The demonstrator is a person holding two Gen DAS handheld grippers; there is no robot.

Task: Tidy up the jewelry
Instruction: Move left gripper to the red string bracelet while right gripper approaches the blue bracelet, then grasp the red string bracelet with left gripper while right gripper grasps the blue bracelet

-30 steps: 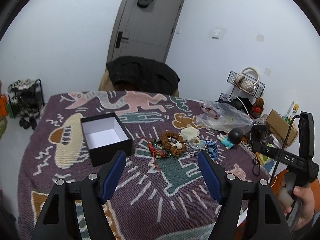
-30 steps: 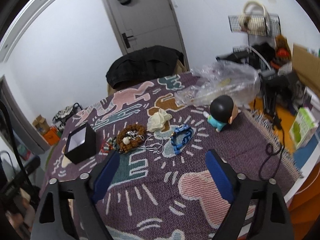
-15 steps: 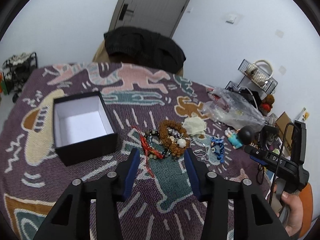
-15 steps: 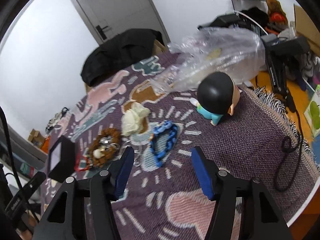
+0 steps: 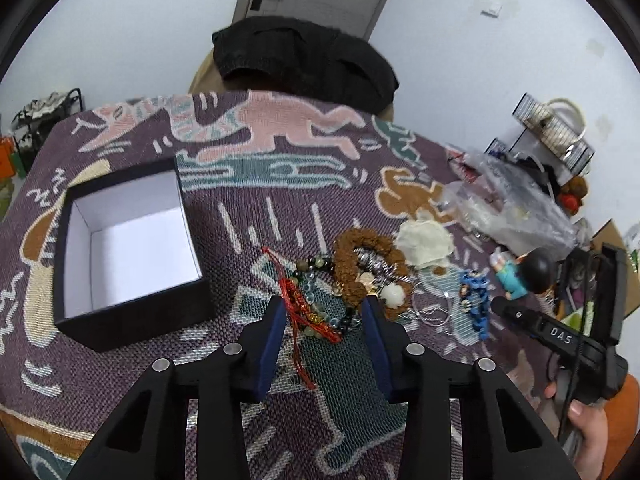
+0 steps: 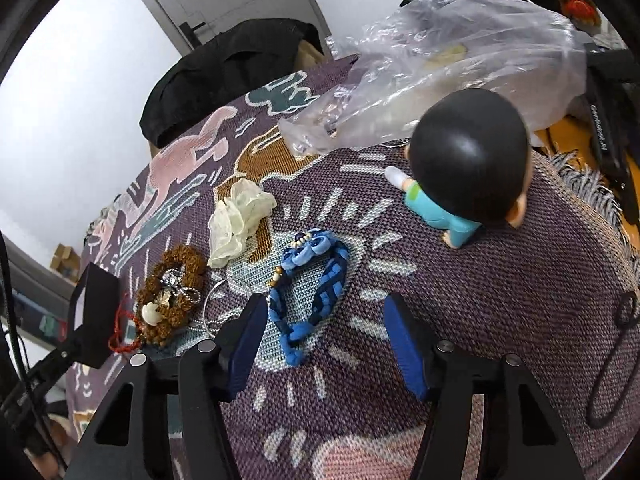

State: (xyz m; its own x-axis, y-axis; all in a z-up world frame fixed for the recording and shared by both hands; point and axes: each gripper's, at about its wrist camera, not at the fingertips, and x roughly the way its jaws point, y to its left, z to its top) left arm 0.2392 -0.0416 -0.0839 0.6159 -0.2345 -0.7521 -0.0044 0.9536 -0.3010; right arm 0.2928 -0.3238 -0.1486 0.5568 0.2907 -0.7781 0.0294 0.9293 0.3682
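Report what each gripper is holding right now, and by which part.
Nothing is held. The left gripper, jaws closing, straddles the red cord and bead bracelets; the right gripper stands open over the blue braided bracelet.

We note bare patterned purple woven cloth (image 5: 256,360) between the open black square box (image 5: 132,320) and the tangled bead bracelets (image 5: 320,304). Right of the blue braided bracelet (image 6: 320,280), open cloth reaches the black-haired figurine (image 6: 460,184).
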